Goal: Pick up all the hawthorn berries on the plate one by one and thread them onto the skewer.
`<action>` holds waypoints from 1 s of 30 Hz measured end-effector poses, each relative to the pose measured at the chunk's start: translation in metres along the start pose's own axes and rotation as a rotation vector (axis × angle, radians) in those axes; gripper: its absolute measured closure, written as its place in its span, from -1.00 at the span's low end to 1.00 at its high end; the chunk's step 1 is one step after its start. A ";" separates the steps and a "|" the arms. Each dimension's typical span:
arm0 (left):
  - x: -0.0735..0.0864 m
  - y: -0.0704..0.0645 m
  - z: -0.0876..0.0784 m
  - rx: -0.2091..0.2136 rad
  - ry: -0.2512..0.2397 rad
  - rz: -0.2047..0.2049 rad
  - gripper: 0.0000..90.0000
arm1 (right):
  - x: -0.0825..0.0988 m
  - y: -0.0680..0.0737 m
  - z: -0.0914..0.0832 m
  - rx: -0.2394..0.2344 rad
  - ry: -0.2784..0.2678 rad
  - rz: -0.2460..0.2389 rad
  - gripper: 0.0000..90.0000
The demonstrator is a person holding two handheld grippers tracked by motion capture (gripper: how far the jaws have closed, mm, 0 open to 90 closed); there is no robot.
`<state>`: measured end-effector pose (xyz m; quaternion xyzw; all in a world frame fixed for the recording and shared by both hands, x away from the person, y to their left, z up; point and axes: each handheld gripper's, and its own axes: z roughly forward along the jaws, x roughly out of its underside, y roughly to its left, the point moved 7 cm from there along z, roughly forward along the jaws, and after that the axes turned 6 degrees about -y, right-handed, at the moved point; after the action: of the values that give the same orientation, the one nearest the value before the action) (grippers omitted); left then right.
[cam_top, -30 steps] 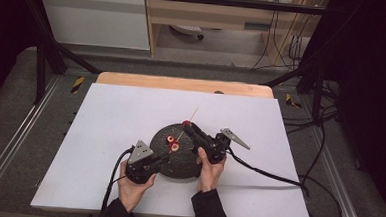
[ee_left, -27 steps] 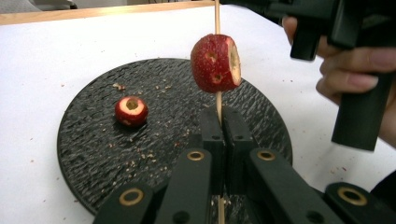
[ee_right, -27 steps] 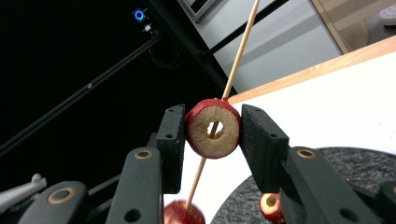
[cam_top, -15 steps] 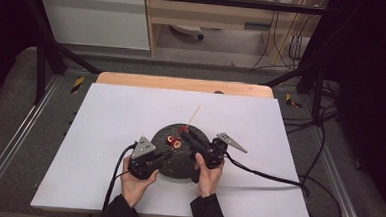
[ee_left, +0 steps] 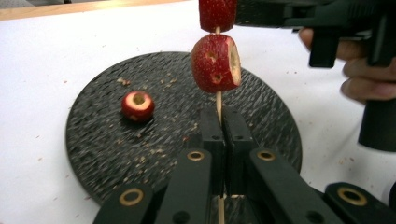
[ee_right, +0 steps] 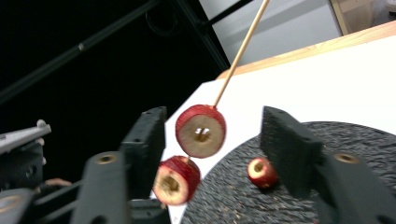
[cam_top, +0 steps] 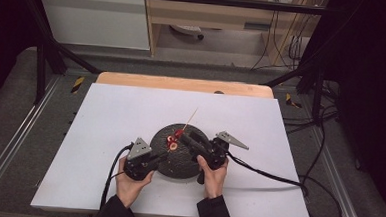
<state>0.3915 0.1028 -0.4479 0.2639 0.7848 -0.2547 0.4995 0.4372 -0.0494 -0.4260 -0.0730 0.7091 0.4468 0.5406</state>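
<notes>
This is a lab-style recording space rather than a home. A white board (cam_top: 130, 115) lies on a wooden table (cam_top: 182, 83) inside a dark metal frame (cam_top: 48, 56) — its struts slant to a grey carpeted floor (cam_top: 10, 109). Aluminium rails (cam_top: 14, 144) run along both sides, black cables (cam_top: 324, 145) trail over the carpet, and plain white cabinets (cam_top: 95, 21) stand behind.

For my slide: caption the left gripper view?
Left gripper clamps a skewer threaded with two fruit slices.
</notes>
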 end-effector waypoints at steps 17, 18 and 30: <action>0.025 0.031 -0.043 -0.006 0.095 0.057 0.96 | 0.018 -0.019 -0.021 0.047 0.335 -0.244 -0.88; 0.028 0.033 -0.046 -0.008 0.099 0.059 0.96 | 0.019 -0.020 -0.022 0.048 0.350 -0.251 -0.89; 0.046 0.060 -0.074 -0.023 0.116 0.036 0.96 | 0.021 -0.029 -0.028 0.089 0.477 -0.329 -0.95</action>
<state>0.3670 0.2034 -0.4707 0.2867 0.8103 -0.2211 0.4609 0.4263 -0.0782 -0.4595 -0.2663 0.8137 0.2920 0.4264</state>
